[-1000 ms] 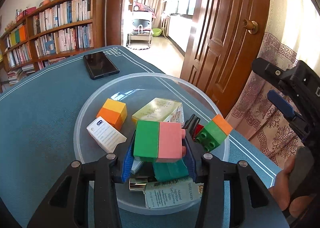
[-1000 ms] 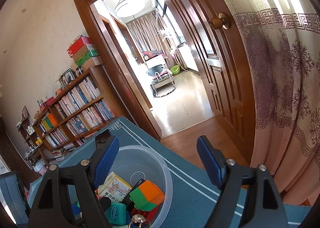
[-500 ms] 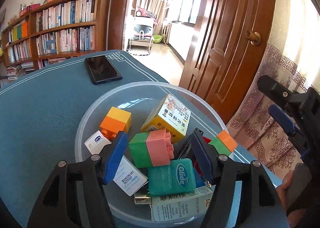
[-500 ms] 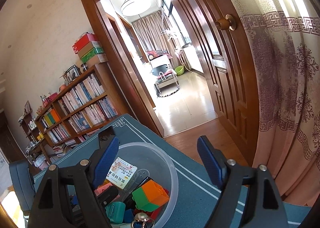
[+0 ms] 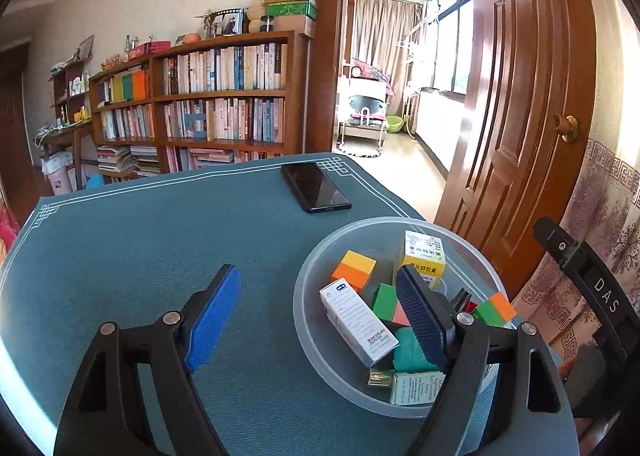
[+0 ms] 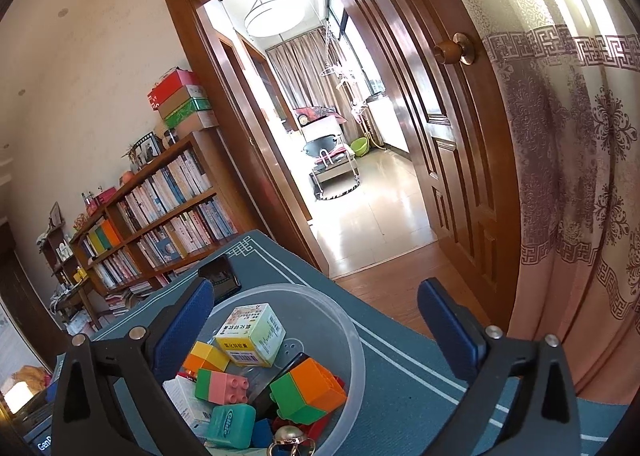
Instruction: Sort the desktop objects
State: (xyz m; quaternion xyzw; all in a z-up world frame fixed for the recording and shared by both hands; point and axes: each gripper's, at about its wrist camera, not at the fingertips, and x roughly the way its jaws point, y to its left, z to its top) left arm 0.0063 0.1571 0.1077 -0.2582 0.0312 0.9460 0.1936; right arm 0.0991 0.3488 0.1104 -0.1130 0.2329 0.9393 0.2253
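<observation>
A: What is sitting on the left of the left camera's picture?

B: Just the blue mat (image 5: 140,240). The left gripper (image 5: 316,316) is hanging over it at the bottom, and its jaws are opening wide. Nothing is sitting between them.

A: Where is the phone?

B: The black phone (image 5: 316,187) is lying past the jaws, up in the middle. Its long side is slanting from upper left to lower right. The left gripper looks nearer to it than the other one.

A: And on the right?

B: The clear bowl (image 5: 316,356) is sitting at the lower right. One left finger is reaching over it. Inside are lying a white box (image 5: 356,324), an orange and yellow block (image 5: 354,270), a green and pink block (image 6: 222,386), a yellow box (image 6: 250,336), a teal box (image 6: 232,426) and a green and orange block (image 6: 308,390).

A: What is the right gripper doing?

B: The right gripper (image 6: 316,332) is hanging above the bowl, low in its picture. Its jaws are opening too, gripping nothing.
</observation>
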